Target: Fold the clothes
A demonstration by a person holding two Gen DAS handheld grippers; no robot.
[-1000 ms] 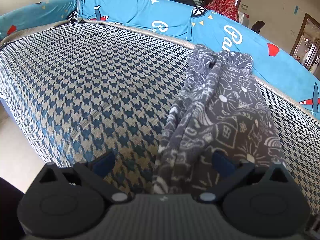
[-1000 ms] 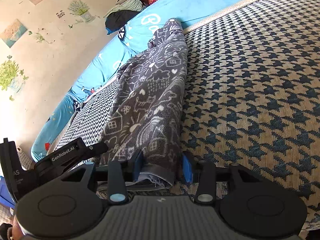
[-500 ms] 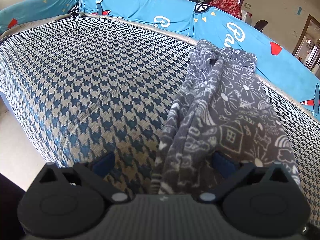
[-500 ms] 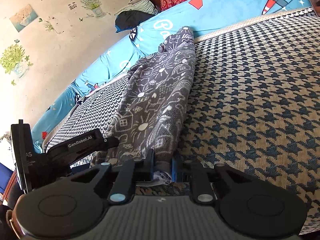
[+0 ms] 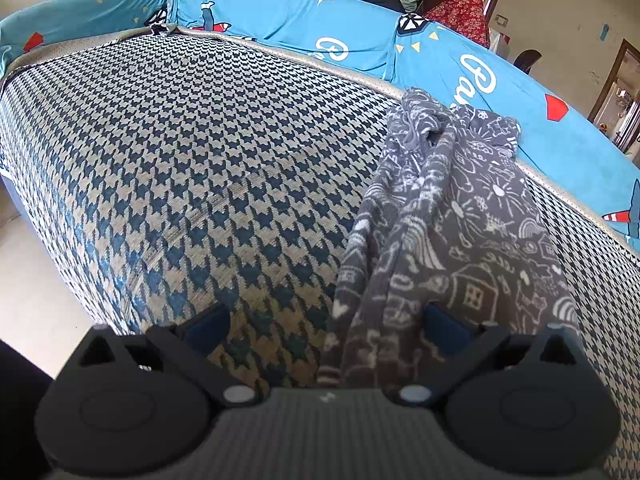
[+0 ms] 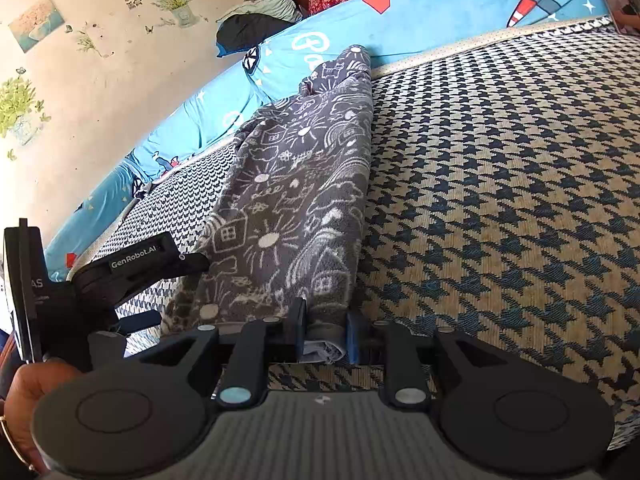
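Judging by the way it slumps into long creases, I take the grey printed garment (image 5: 452, 240) for a soft, light fleece that will drape and drag rather than hold any shape. It lies stretched as a narrow, bunched strip along the houndstooth mat (image 5: 200, 160), its far end against the blue cartoon bedding (image 5: 280, 12) and its near end under both of my tools. My right gripper (image 6: 323, 334) has the near hem between its blue pads, and the jaws are easing apart a little at this moment, though the bunched edge still fills the gap and looks pinched. My left gripper (image 5: 328, 326) stands wide open, its right finger (image 5: 444, 324) resting against the cloth and its left finger over bare mat, so nothing is gripped there. Such fabric should not slip much, but it will stretch and twist if I lift from one corner alone. I would take hold at the hem, one corner in each claw, catching all the layers and not just the top one. Held by a fold in the middle, it would sag and undo itself.
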